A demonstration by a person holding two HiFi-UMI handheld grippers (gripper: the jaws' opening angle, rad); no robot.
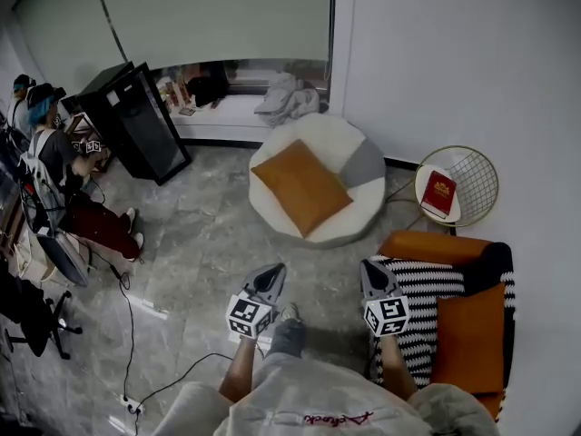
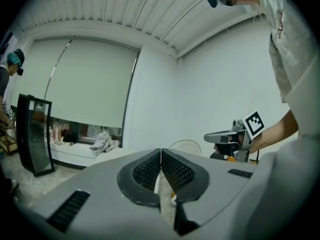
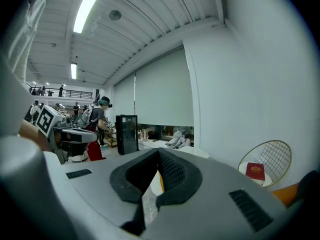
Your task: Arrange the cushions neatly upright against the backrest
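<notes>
An orange cushion lies flat on a white round pouf, with a grey cushion beside it. At the right stands an orange armchair holding a black-and-white striped cushion and another orange cushion. My left gripper and right gripper hover side by side over the floor in front of the pouf, both shut and holding nothing. In the left gripper view the jaws meet, and the right gripper shows beyond. The right gripper view shows its own gripper shut too.
A gold wire side table with a red book stands by the wall next to the armchair. A black cabinet stands at the back left. People stand at the far left. A cable runs across the floor.
</notes>
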